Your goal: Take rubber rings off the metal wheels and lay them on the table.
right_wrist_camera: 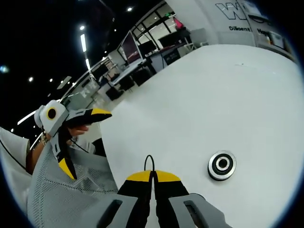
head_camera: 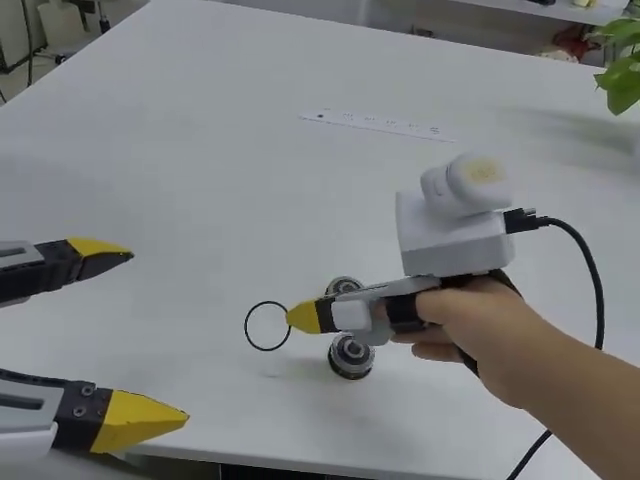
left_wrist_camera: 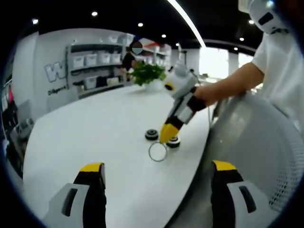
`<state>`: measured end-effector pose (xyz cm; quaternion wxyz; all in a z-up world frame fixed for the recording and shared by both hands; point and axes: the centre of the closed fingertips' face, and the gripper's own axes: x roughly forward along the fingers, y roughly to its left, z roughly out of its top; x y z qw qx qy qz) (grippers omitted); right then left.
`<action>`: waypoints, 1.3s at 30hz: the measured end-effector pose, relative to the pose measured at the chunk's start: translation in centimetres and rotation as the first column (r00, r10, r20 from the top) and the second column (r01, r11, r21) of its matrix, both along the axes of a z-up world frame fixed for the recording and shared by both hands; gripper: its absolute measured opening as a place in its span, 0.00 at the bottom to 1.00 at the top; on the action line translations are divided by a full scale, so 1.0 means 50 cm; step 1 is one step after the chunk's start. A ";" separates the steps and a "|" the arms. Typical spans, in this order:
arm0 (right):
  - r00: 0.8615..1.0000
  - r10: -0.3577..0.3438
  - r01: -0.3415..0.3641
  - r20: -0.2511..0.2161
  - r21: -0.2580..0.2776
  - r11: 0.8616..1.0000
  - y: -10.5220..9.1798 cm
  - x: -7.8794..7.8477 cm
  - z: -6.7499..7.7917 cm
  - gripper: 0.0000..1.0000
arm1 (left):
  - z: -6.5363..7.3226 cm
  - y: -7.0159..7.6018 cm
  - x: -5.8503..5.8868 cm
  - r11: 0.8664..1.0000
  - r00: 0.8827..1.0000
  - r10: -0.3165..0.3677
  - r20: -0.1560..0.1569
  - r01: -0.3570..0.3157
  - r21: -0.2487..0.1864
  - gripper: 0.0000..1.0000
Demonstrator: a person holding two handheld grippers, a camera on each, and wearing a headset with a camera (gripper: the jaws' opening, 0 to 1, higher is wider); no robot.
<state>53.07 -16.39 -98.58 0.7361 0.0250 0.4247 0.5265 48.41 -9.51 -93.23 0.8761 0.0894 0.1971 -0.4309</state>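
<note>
My right gripper [head_camera: 295, 317] is shut on a thin black rubber ring [head_camera: 267, 326], which sticks out from its yellow tips just over the white table [head_camera: 200, 170]. In the right gripper view the ring [right_wrist_camera: 149, 162] shows edge-on above the shut tips [right_wrist_camera: 152, 175]. Two metal wheels sit by that gripper, one behind it [head_camera: 343, 287] and one in front [head_camera: 351, 357]. My left gripper [head_camera: 150, 335] stands open at the left, apart from the ring, with nothing between its jaws. In the left gripper view the ring [left_wrist_camera: 157, 152] hangs from the right gripper [left_wrist_camera: 166, 137] beside both wheels [left_wrist_camera: 152, 134] [left_wrist_camera: 173, 141].
A pale printed strip [head_camera: 375, 124] lies on the table farther back. A green plant [head_camera: 620, 60] stands at the far right corner. The table's near edge runs just below the wheels. A black cable [head_camera: 590, 280] trails from the right gripper.
</note>
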 end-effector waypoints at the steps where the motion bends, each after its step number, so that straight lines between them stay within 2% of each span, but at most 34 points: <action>1: 1.000 0.004 -0.004 0.000 -0.007 1.000 0.000 -0.002 -0.004 0.00 | 0.000 0.000 0.000 1.000 1.000 0.000 -0.001 0.000 -0.002 0.93; 6: 1.000 0.009 -0.009 0.002 -0.048 0.999 -0.003 -0.001 -0.030 0.00 | 0.001 -0.005 -0.001 1.000 1.000 0.002 -0.017 -0.002 -0.029 0.93; 12: 0.999 0.050 -0.047 0.021 -0.121 0.992 -0.015 -0.005 -0.055 0.05 | -0.002 -0.006 -0.002 1.000 1.000 -0.001 -0.020 0.001 -0.016 0.92; 14: 0.997 0.061 -0.055 0.041 -0.140 0.989 -0.020 -0.003 -0.059 0.07 | -0.003 -0.005 -0.002 1.000 1.000 0.000 -0.021 -0.001 -0.016 0.92; 18: 0.996 0.073 -0.066 0.041 -0.151 0.986 -0.026 -0.006 -0.060 0.08 | -0.004 -0.004 -0.001 1.000 1.000 0.003 -0.022 -0.003 -0.021 0.91; 23: 0.995 0.070 -0.059 0.068 -0.148 0.987 -0.038 0.007 -0.044 0.11 | -0.003 -0.004 -0.001 1.000 1.000 0.003 -0.020 -0.003 -0.021 0.91; 28: 0.990 0.108 -0.100 0.085 -0.091 0.991 -0.045 -0.002 -0.011 0.12 | -0.006 -0.004 -0.002 1.000 1.000 -0.006 -0.019 0.005 -0.006 0.91; 33: 0.975 0.157 -0.146 0.159 -0.079 0.986 -0.072 -0.005 0.016 0.15 | -0.009 -0.003 -0.003 1.000 1.000 -0.021 -0.014 0.021 0.014 0.91; 35: 0.971 0.154 -0.142 0.183 -0.077 0.987 -0.082 0.001 0.025 0.17 | -0.005 -0.004 -0.003 0.999 0.999 -0.034 -0.003 0.034 0.012 0.91; 37: 0.963 0.138 -0.126 0.231 -0.064 0.990 -0.094 0.015 0.037 0.21 | 0.003 -0.008 -0.001 0.999 0.999 -0.045 -0.003 0.045 -0.010 0.92; 39: 0.960 0.123 -0.116 0.250 -0.043 0.992 -0.103 0.020 0.045 0.21 | 0.004 -0.009 0.000 0.999 0.999 -0.050 -0.002 0.050 -0.004 0.93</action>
